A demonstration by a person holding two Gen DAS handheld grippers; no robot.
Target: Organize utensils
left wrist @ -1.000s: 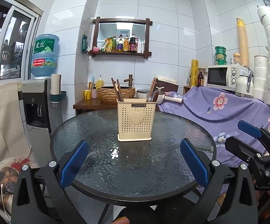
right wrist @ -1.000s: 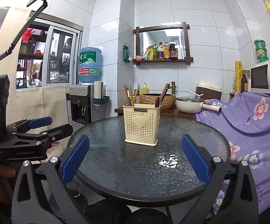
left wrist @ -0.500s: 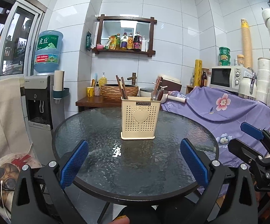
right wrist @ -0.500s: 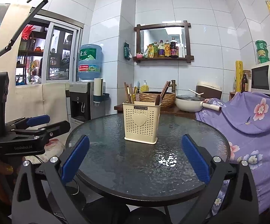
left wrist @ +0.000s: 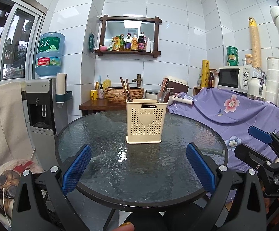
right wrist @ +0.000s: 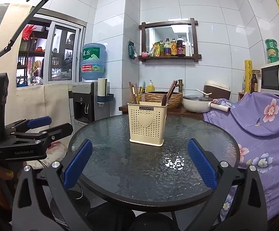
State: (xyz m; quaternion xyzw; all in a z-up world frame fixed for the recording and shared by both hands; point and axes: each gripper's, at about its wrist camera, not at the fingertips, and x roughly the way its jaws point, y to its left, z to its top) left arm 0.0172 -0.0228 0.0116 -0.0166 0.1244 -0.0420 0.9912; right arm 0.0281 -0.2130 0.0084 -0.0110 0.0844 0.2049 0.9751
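Note:
A cream perforated utensil holder with a heart on its front stands upright near the middle of a round glass table. Dark chopsticks lean in its left side; spoons and more sticks stand in its right side. My left gripper is open over the table's near edge, nothing between its blue pads. My right gripper is likewise open and empty. Each gripper appears at the side of the other's view, the right gripper and the left gripper.
A water dispenser stands left of the table. A purple flowered cloth covers furniture on the right, with a microwave behind. A wooden counter with a woven basin and a white pot lies beyond the table.
Both grippers have drawn back and tilted up slightly, so the table and holder sit a little lower and farther. Both stay open and empty.

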